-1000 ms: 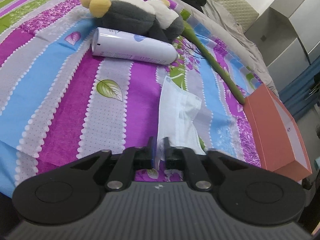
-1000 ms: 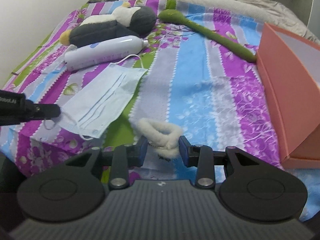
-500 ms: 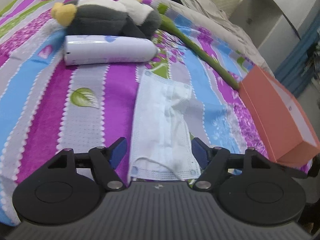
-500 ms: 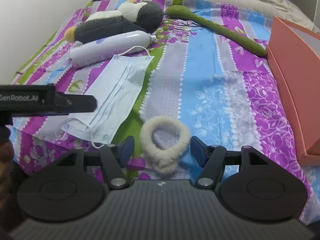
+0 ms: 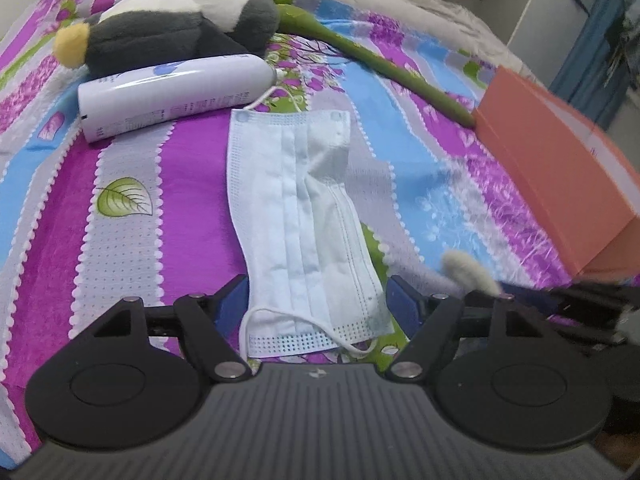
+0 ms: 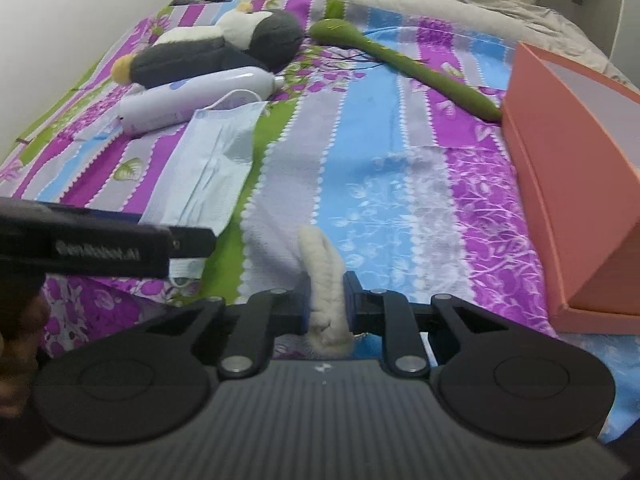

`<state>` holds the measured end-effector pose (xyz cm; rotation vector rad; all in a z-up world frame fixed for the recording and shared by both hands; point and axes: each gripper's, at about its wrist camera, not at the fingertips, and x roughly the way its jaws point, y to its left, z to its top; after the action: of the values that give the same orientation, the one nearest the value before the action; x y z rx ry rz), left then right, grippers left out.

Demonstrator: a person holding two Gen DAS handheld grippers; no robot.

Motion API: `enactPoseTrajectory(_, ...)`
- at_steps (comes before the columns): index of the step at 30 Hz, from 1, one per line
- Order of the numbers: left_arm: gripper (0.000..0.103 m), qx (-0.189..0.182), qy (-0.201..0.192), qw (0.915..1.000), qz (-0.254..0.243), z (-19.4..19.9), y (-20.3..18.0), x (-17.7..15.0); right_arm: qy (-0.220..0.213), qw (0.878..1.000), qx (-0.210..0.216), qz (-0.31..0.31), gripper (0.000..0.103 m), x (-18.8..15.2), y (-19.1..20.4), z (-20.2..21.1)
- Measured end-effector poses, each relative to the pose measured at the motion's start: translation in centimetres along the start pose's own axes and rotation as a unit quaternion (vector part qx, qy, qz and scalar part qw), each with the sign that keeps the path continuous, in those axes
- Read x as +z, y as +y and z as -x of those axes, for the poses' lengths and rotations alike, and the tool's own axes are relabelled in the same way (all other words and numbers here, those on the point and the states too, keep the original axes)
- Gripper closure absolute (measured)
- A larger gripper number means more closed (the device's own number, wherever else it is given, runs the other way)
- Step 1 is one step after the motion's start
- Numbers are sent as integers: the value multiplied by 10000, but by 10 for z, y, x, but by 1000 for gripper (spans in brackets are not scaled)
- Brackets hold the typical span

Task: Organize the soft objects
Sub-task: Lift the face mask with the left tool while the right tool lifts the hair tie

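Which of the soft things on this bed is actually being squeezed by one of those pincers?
The fluffy white hair tie, pinched flat in the right gripper. The face mask lies loose between the open left gripper's fingers; the plush penguin is untouched.

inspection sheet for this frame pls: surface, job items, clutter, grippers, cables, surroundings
Surface: bed with striped floral bedspread, wrinkled.
Job's things: pale blue pleated face mask lying flat; fluffy cream hair scrunchie squeezed in the right jaws; grey and white plush toy at the far end; open orange cardboard box at the right edge.
Clutter: white spray can on its side beside the plush; long green soft stem, its tip at the box.
Grippers: left gripper open, straddling the mask's near end; right gripper shut on the scrunchie.
Cables: nothing seen.
Surroundings: beige quilt, dark clothing at the head, white wall on the left.
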<state>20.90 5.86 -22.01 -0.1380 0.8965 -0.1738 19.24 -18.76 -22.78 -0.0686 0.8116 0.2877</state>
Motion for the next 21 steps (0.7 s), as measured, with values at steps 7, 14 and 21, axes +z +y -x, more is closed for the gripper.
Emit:
enactPoseTrajectory(7, 32, 502, 106, 9980, -368, -19, -19, -6, 40, 9998, -104, -177, 83, -5, -10, -3)
enactPoseTrajectory(14, 90, 826, 162, 9955, -432, -17, -26, 1, -31, 9990, -116, -432, 83, -3, -21, 6)
enactPoseTrajectory(21, 96, 560, 42, 9980, -293, 2, -37, 17, -281, 9971, -213, -668, 83, 6, -35, 31)
